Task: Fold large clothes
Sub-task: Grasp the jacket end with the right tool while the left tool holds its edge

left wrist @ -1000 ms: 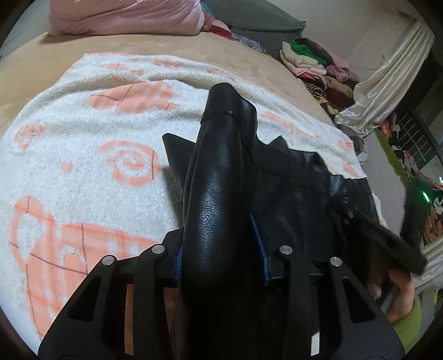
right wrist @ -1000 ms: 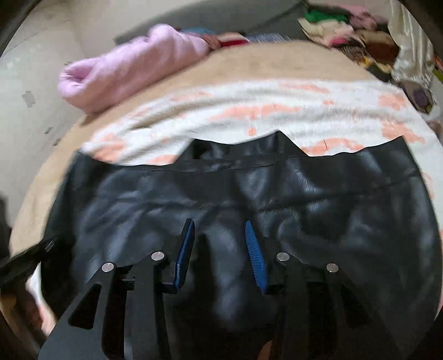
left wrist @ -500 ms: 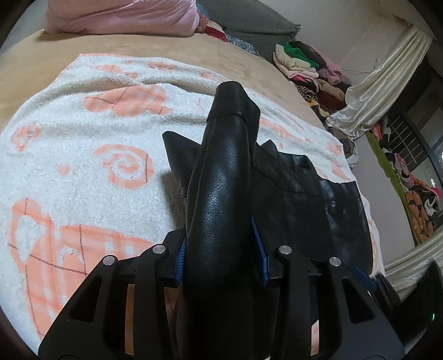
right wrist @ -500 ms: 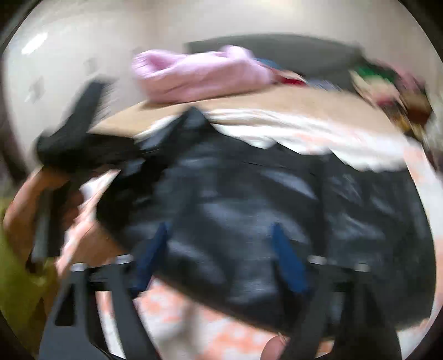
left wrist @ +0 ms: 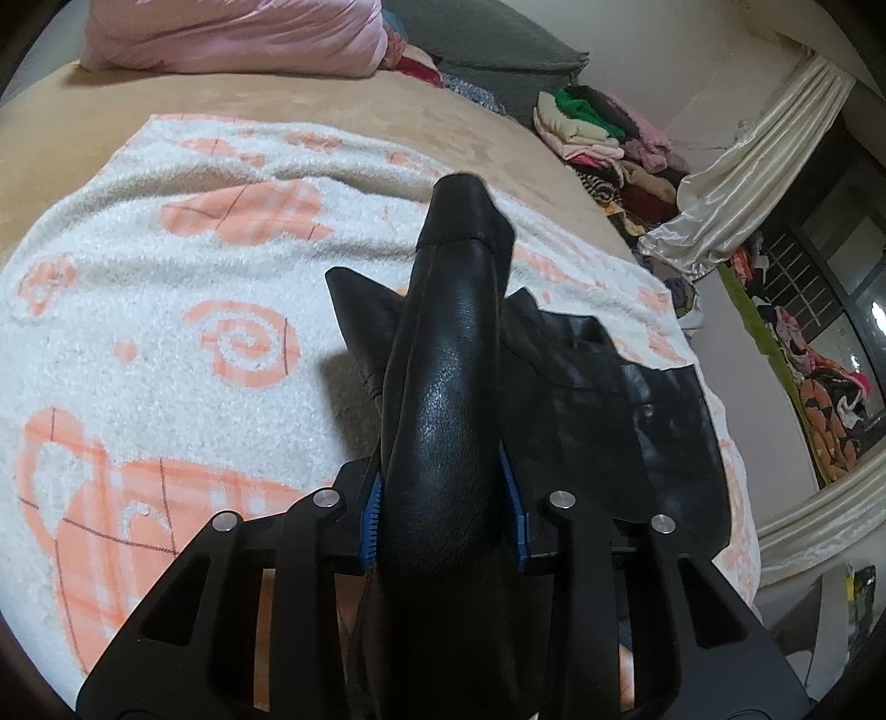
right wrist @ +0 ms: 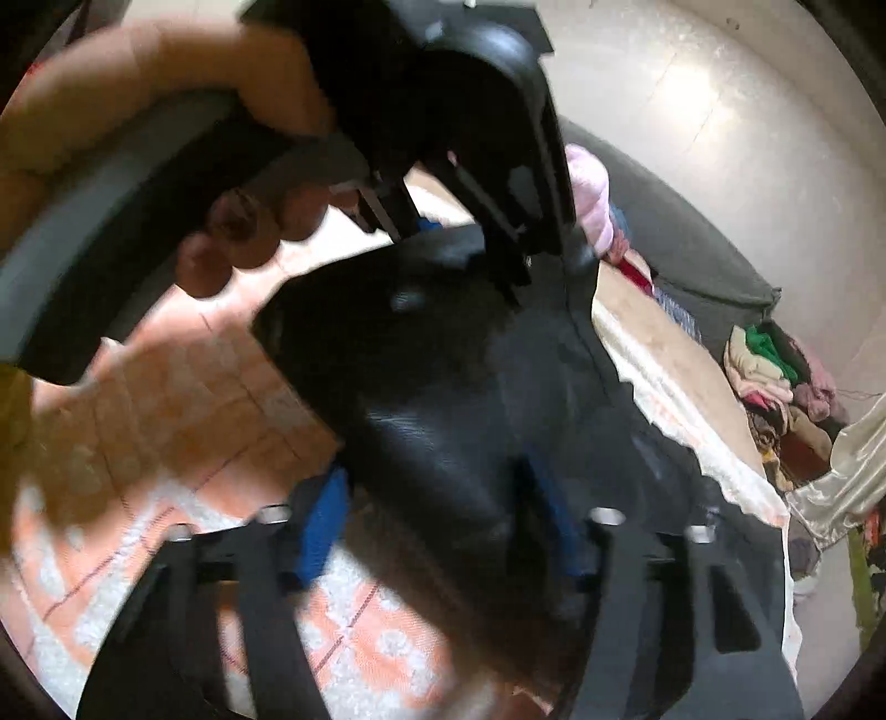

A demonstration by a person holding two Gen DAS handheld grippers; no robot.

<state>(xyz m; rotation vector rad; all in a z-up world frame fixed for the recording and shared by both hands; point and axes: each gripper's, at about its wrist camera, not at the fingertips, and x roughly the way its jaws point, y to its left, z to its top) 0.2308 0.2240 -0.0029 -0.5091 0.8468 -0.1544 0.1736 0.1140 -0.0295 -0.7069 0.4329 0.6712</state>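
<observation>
A black leather garment (left wrist: pixel 620 421) lies on a white blanket with orange patterns (left wrist: pixel 166 310) on the bed. My left gripper (left wrist: pixel 443 509) is shut on a thick fold of the black garment (left wrist: pixel 448 387), which stands up between its blue pads. In the right wrist view the right gripper (right wrist: pixel 437 526) is open, its blue pads wide apart on either side of a bulge of the garment (right wrist: pixel 443 432). The left gripper and the hand that holds it (right wrist: pixel 260 133) fill the top left of that view. The right wrist view is blurred.
A pink quilt (left wrist: pixel 238 33) and a grey pillow (left wrist: pixel 487 50) lie at the head of the tan bed (left wrist: pixel 277 94). A pile of clothes (left wrist: pixel 603 133) and a cream curtain (left wrist: pixel 736 188) stand at the right, past the bed's edge.
My right gripper has swung left across the garment toward my left gripper, still open. My left gripper holds the same fold and has barely moved.
</observation>
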